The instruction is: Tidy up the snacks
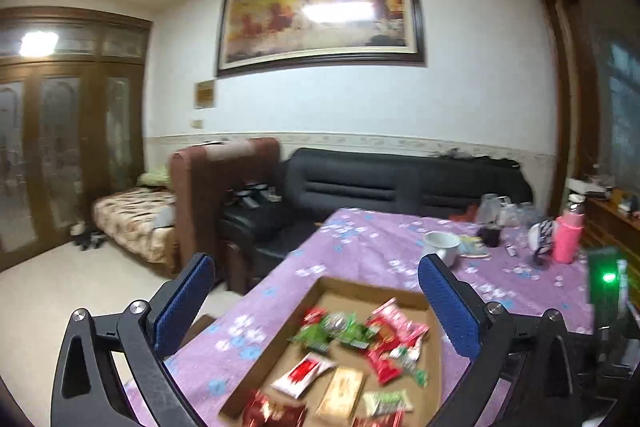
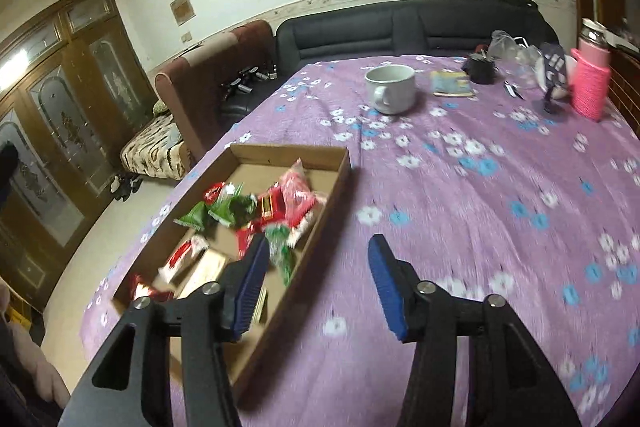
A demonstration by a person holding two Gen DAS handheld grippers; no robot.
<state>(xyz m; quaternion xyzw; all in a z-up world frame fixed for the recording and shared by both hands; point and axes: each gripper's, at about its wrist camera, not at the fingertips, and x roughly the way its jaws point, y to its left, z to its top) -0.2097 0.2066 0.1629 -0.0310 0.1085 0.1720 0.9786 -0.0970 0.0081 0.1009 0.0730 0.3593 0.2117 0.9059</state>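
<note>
Blue pads of the left gripper [image 1: 316, 303] stand spread wide with nothing between them, raised over the cardboard tray [image 1: 360, 287] that sits near the table's edge. Inside lie the snack packets [image 1: 352, 355], red, green and cream; they look light, crinkly and slippery, so I would pinch one by a sealed end, not the puffed middle. Behind are a black sofa [image 1: 400, 183] and a framed painting [image 1: 320, 15].

From the right wrist, the right gripper [image 2: 316, 279] is likewise open and empty, just beside the tray's near wall. A soft purple flowered cloth [image 2: 480, 207] covers the table; a white mug [image 2: 391, 89] and pink bottle [image 2: 590, 83] stand well apart at the far end.
</note>
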